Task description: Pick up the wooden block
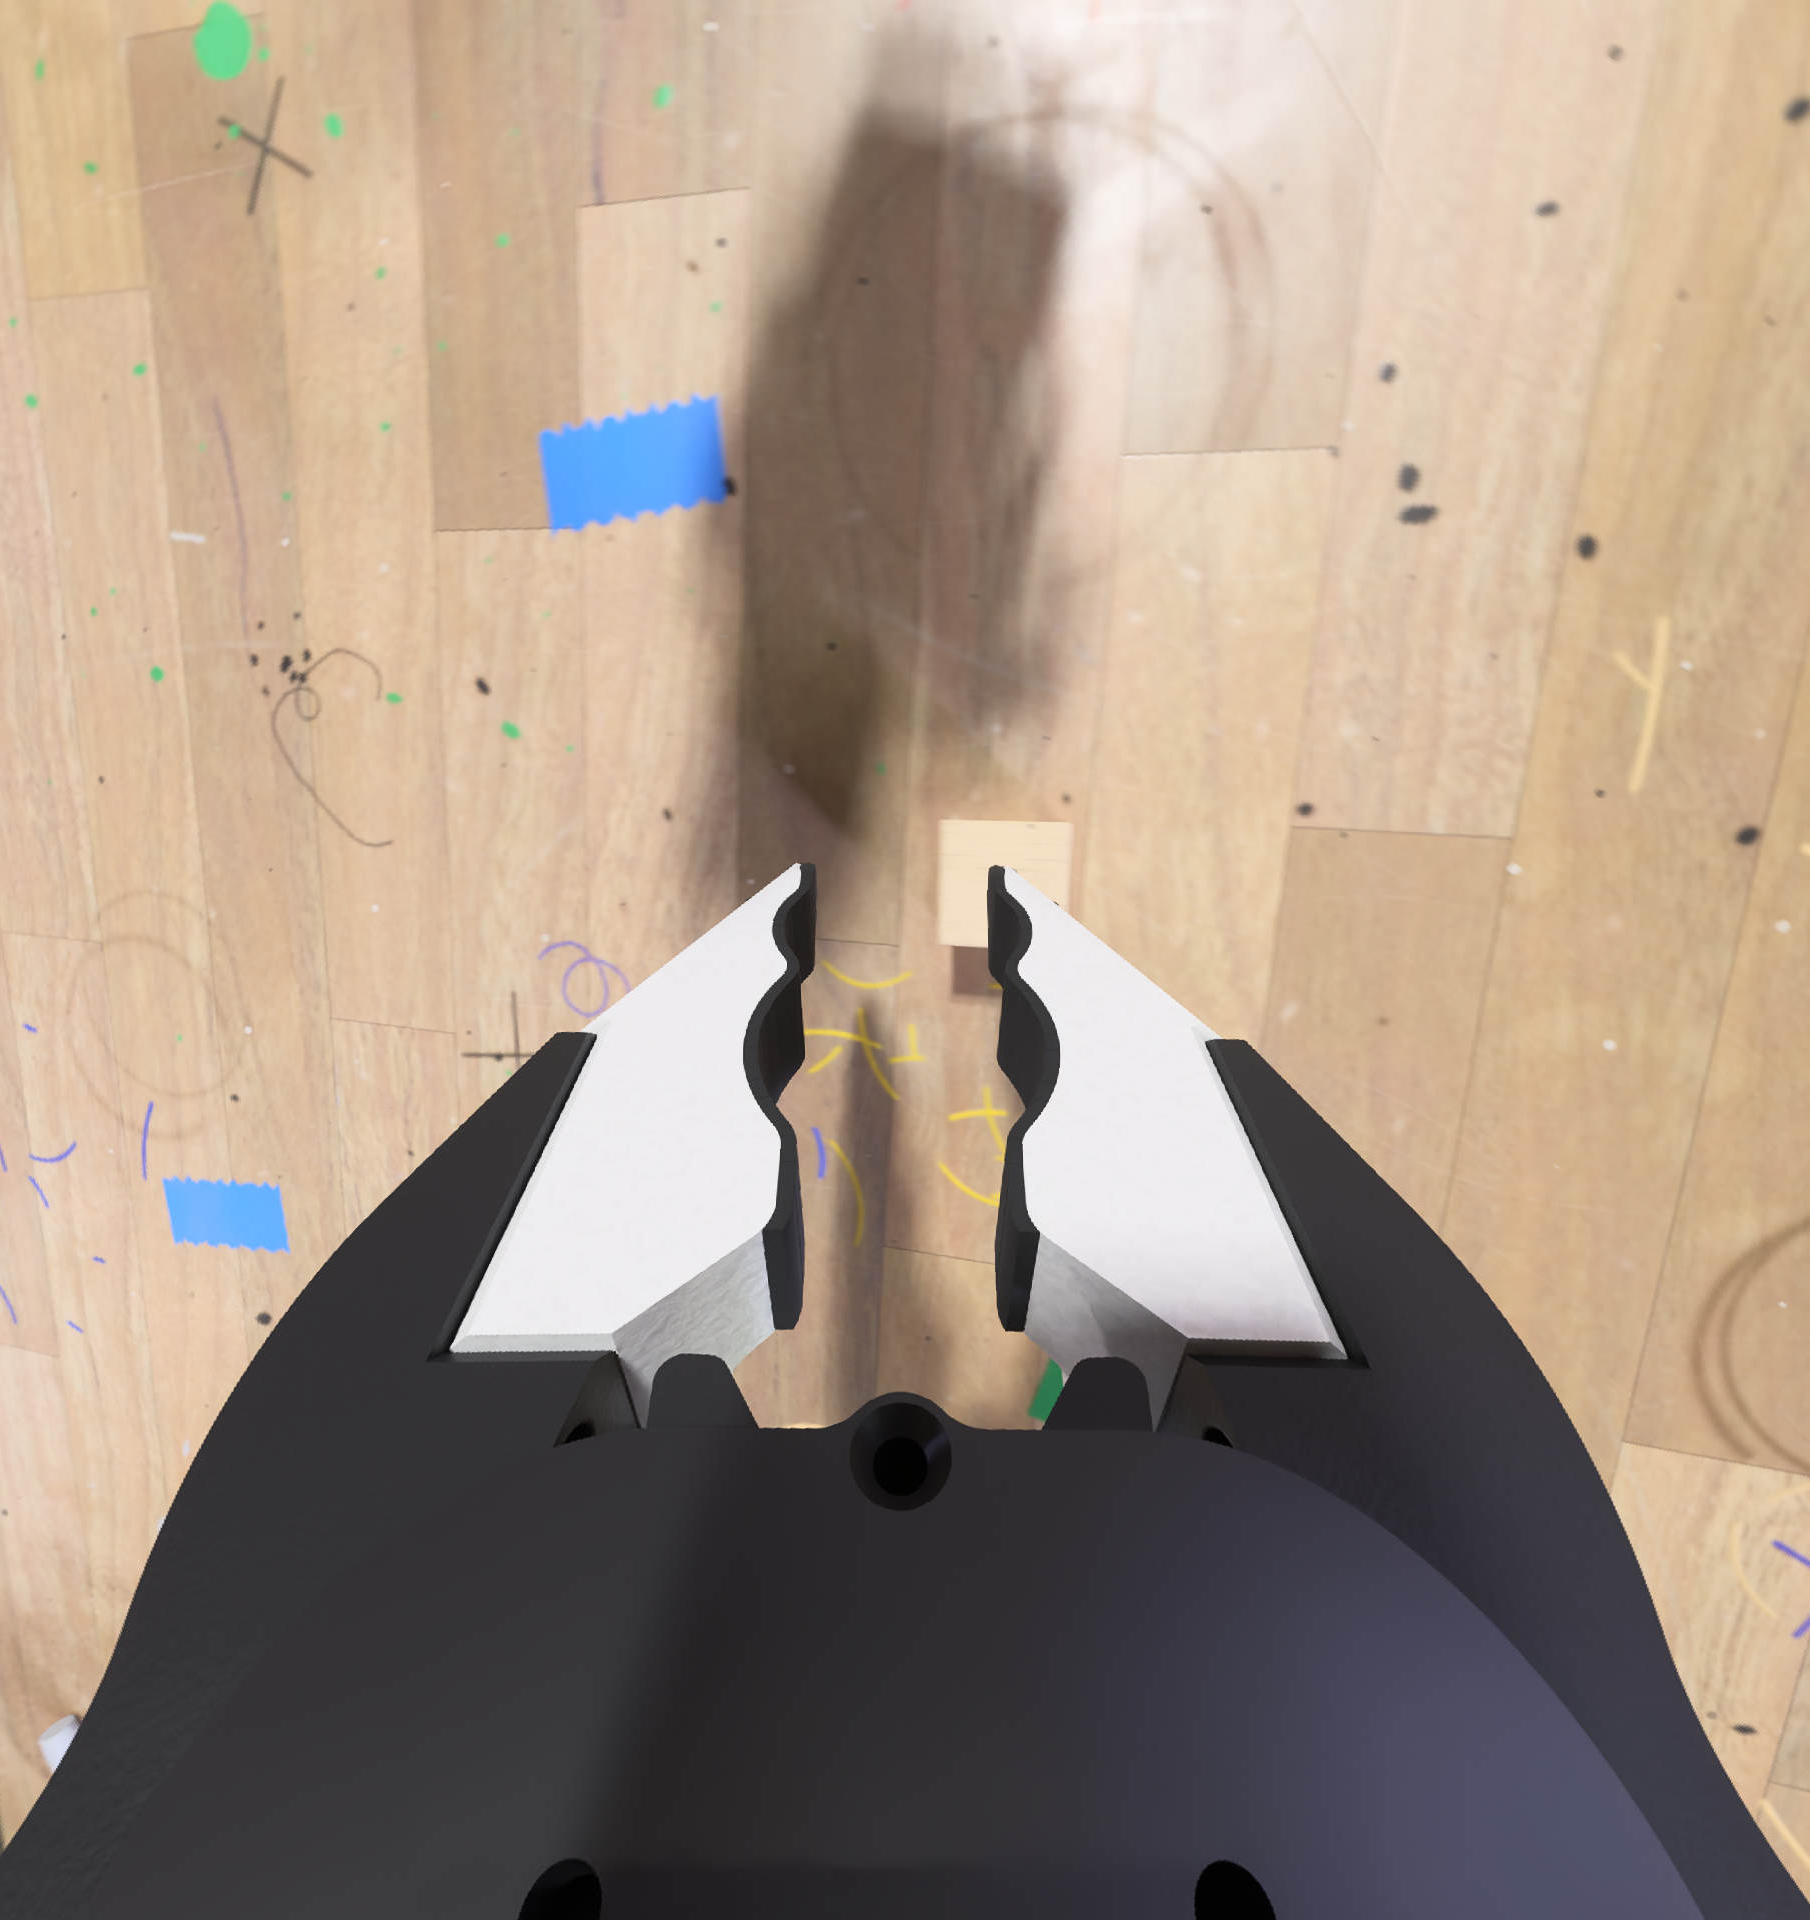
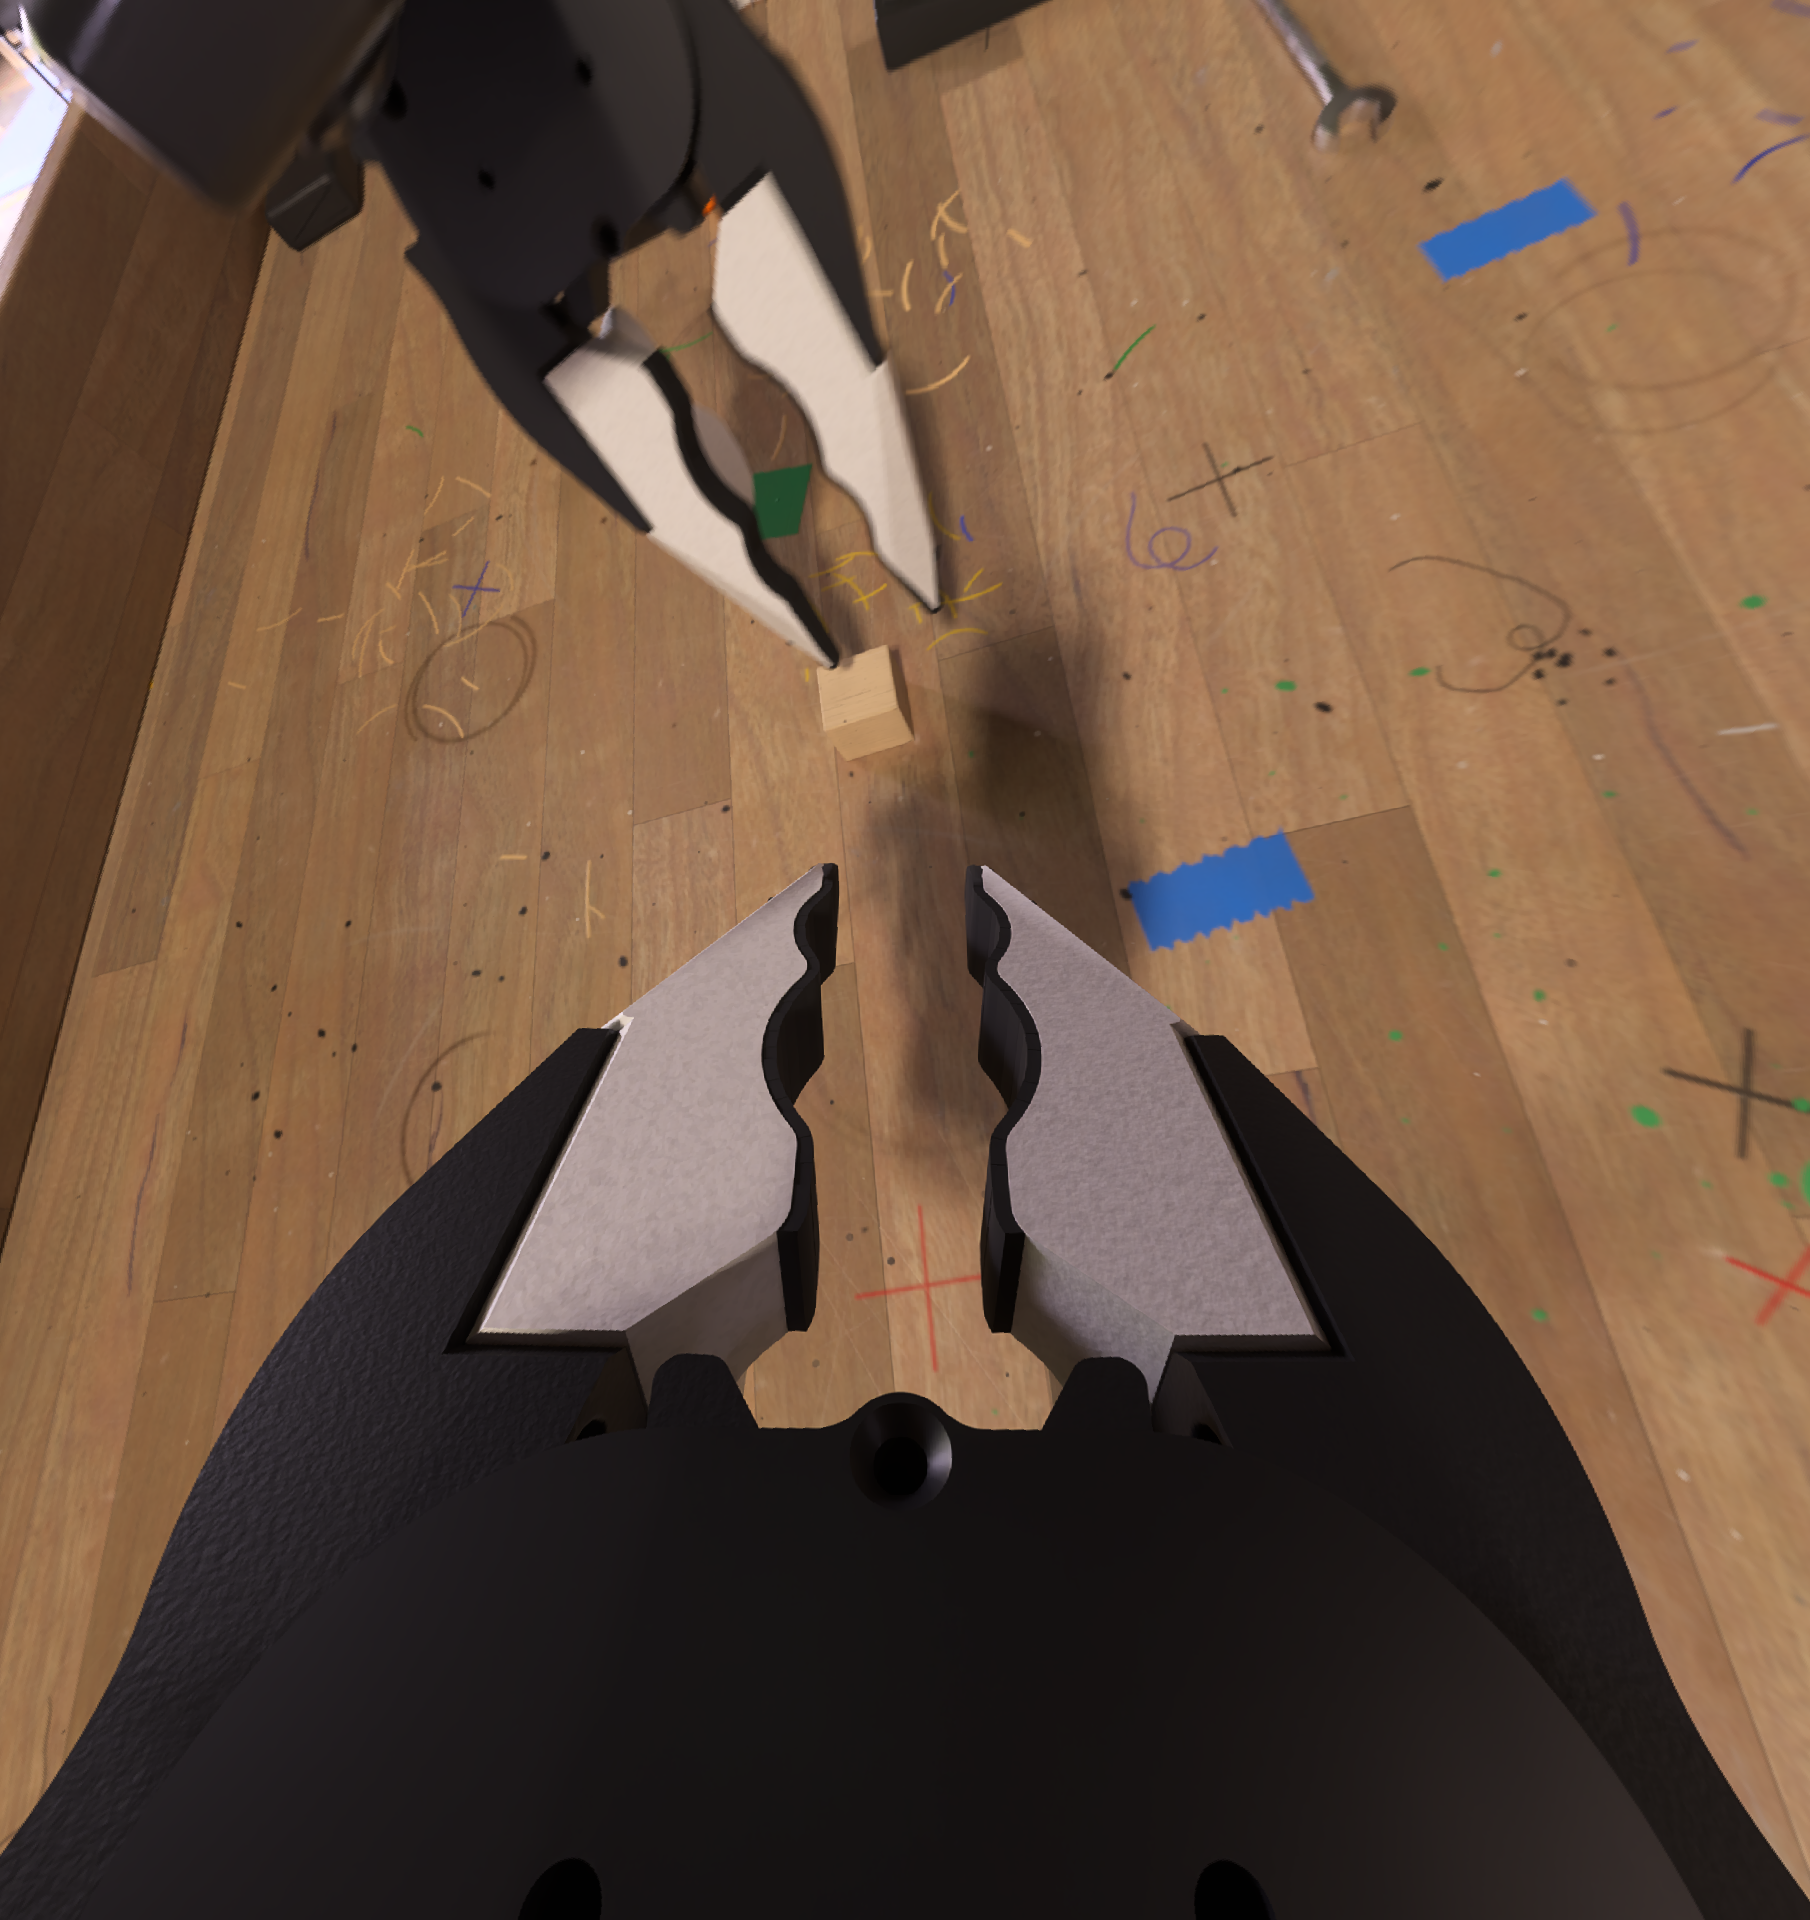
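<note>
A small pale wooden block stands on the wooden tabletop. In the left wrist view it sits just beyond my left gripper, partly behind the right fingertip. The left gripper is open and empty, above the table. In the right wrist view the block lies ahead of my right gripper, which is open, empty and well short of it. The left gripper also shows there, coming down from the top, one fingertip right at the block's top edge.
Blue tape patches and a green patch lie flat on the paint-flecked, scribbled table. A metal spanner lies far right. The table's edge runs along the left.
</note>
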`<action>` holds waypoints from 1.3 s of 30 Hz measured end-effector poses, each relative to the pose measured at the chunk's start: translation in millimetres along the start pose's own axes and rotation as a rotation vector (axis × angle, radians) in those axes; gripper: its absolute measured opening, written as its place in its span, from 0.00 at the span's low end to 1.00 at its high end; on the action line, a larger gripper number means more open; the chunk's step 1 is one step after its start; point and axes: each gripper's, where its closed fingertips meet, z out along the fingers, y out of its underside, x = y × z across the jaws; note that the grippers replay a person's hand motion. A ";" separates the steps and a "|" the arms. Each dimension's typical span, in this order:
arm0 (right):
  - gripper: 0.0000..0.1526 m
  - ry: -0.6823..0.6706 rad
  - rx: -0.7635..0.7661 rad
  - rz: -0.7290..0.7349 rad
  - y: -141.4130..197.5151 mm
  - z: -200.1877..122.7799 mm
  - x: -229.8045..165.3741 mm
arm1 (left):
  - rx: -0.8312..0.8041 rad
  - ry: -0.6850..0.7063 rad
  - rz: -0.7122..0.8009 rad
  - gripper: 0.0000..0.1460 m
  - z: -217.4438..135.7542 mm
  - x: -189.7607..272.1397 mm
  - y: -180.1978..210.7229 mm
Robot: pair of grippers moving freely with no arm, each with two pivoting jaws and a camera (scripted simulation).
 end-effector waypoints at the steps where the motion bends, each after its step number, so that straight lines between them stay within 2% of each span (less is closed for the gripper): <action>1: 0.16 0.009 0.011 -0.003 -1.6 -4.8 0.8 | -0.004 -0.006 0.021 0.22 -0.1 6.7 0.6; 5: 0.17 0.049 0.038 -0.013 -6.4 -24.7 3.3 | -0.075 -0.077 0.081 0.23 8.2 20.9 4.9; 19: 0.19 0.187 0.162 -0.082 -22.1 -99.8 -5.2 | -0.082 -0.012 0.081 0.32 18.2 32.4 9.8; 25: 0.20 0.201 0.158 -0.088 -20.3 -105.6 -5.4 | -0.058 -0.023 0.049 0.30 18.1 31.1 8.8; 27: 0.20 0.201 0.156 -0.091 -20.3 -105.4 -6.2 | -0.035 -0.022 0.027 0.19 15.1 30.9 8.1; 32: 0.21 0.196 0.142 -0.103 -20.0 -101.8 -8.4 | -0.080 -0.007 0.031 0.25 11.5 25.3 11.3; 39: 0.22 0.199 0.114 -0.115 -16.5 -100.2 -10.1 | -0.165 0.041 0.020 0.28 20.6 24.8 14.2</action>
